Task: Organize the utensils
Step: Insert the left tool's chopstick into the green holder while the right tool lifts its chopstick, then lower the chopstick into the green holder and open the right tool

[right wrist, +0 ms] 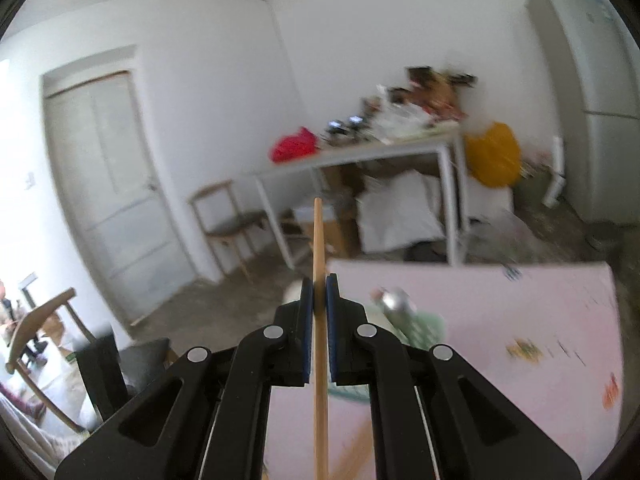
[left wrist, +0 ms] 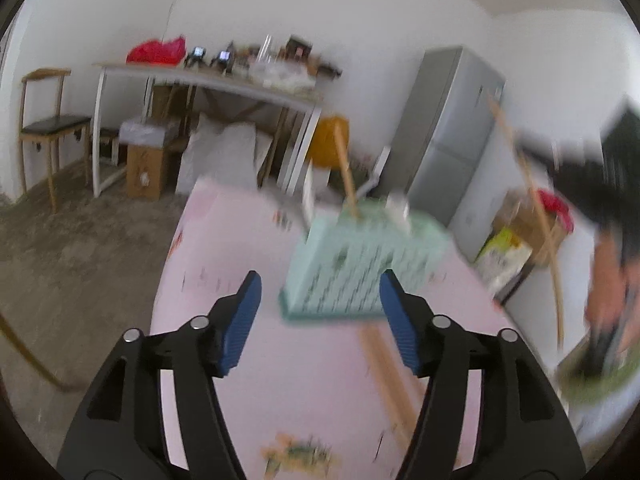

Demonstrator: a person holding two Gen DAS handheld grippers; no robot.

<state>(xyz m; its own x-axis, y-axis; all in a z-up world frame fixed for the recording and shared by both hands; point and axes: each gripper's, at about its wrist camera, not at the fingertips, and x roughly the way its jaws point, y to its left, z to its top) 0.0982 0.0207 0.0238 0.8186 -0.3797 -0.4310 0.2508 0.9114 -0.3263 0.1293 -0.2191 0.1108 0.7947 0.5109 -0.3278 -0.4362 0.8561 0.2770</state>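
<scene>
Overall, scene: both wrist views are motion-blurred; a pink tabletop (left wrist: pixel 320 360) carries the utensil work, with a cluttered room behind.
Far left, left wrist view: a wooden chair (left wrist: pixel 44 124) stands on the bare floor beside a white-legged side table (left wrist: pixel 208 80) loaded with a red bag (left wrist: pixel 156 51) and small items too blurred to name.
Left gripper (left wrist: pixel 320 308): its blue-padded fingers (left wrist: pixel 242 320) are spread wide with nothing between them, held above the pink tabletop and aimed at the holder.
Utensil holder (left wrist: pixel 360 264): a mint-green perforated caddy stands on the tabletop just beyond the left gripper; one wooden stick (left wrist: pixel 347 172) rises out of its top, tilted slightly left.
Loose chopstick (left wrist: pixel 388 380): a pale wooden piece lies flat on the tabletop in front of the holder, partly behind the left gripper's right finger.
Background centre-right: a grey refrigerator (left wrist: pixel 452 136) stands beyond the table.
Right gripper (right wrist: pixel 319 292): its pads are clenched on a long wooden chopstick (right wrist: pixel 320 360), which runs between the fingers and pokes out past the tips; in the left wrist view the same stick (left wrist: pixel 532 200) appears at the right, slanted, high above the table.
Right wrist view, below the gripper: the green holder (right wrist: pixel 424 328) shows partly, with a shiny metal utensil (right wrist: pixel 394 300) beside its top; blur hides whether the utensil sits inside.
</scene>
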